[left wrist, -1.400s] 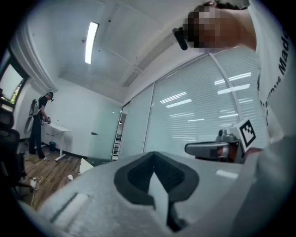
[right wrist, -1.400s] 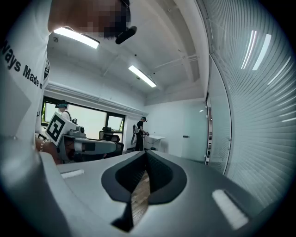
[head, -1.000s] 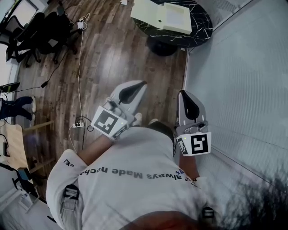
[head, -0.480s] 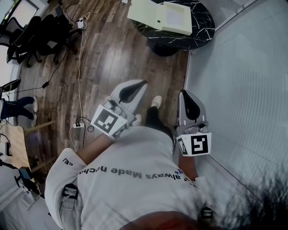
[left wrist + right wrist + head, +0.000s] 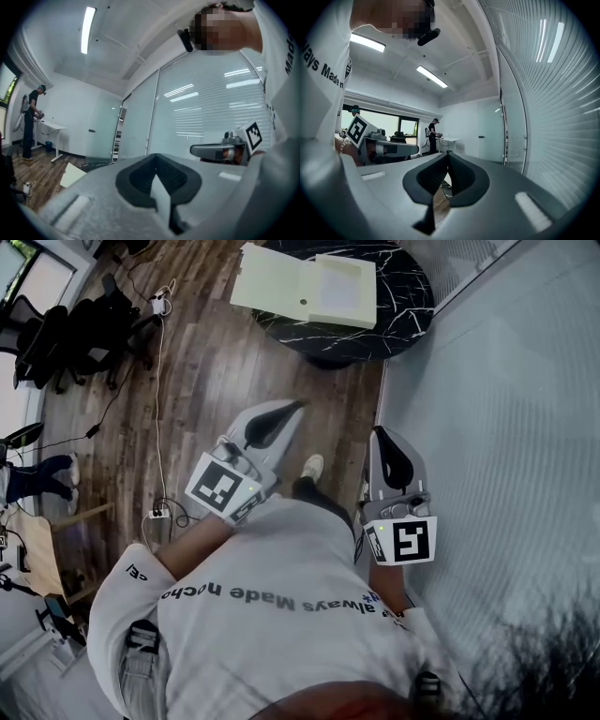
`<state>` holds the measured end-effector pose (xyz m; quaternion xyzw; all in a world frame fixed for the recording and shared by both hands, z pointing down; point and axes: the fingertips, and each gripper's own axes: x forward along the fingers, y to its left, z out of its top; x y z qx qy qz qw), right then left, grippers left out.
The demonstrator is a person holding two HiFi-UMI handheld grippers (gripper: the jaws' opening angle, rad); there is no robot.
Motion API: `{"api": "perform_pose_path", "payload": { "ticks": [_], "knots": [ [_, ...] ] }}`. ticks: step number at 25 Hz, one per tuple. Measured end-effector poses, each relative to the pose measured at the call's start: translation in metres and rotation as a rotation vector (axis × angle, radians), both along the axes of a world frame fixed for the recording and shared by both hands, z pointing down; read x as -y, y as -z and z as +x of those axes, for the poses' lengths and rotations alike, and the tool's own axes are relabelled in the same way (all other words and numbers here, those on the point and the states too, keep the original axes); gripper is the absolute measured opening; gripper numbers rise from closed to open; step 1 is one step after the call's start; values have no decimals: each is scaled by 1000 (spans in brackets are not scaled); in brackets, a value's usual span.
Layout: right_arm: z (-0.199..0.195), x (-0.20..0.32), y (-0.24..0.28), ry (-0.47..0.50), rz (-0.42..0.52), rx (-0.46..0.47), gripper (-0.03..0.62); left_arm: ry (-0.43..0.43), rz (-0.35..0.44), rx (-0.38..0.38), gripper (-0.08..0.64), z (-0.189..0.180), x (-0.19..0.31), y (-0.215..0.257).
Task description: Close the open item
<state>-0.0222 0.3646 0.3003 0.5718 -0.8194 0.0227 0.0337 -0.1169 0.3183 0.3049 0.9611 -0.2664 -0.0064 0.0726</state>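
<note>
A cream box-like item (image 5: 305,285) lies open on a round black marble table (image 5: 405,307) at the top of the head view, its two halves spread flat. My left gripper (image 5: 298,407) is held out level in front of my body, shut and holding nothing, well short of the table. My right gripper (image 5: 382,432) is beside it, also shut and holding nothing. In the left gripper view the shut left gripper (image 5: 154,157) points past a pale corner of the item (image 5: 72,174). The right gripper view shows its own gripper (image 5: 447,153) closed tip to tip.
A frosted glass wall with blinds (image 5: 506,409) runs close along my right. Black chairs (image 5: 56,329) and a cable with a power strip (image 5: 157,514) are on the wood floor at left. A person (image 5: 32,119) stands at a white desk far off.
The table with the open item has slid lower and larger in the head view as I walk toward it. Both grippers keep their pose, shut.
</note>
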Motion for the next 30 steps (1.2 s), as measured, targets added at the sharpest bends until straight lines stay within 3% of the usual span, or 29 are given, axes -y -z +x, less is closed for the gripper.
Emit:
{"api": "perform_pose_path", "payload": {
  "ticks": [10, 22, 30],
  "knots": [
    [60, 45, -7, 35, -14, -8, 2, 39, -11, 14, 3, 57, 45, -11],
    [68, 98, -7, 58, -4, -18, 1, 66, -3, -6, 3, 65, 96, -12],
    [54, 189, -17, 87, -29, -42, 1, 88, -31, -22, 3, 51, 184, -25]
  ]
}}
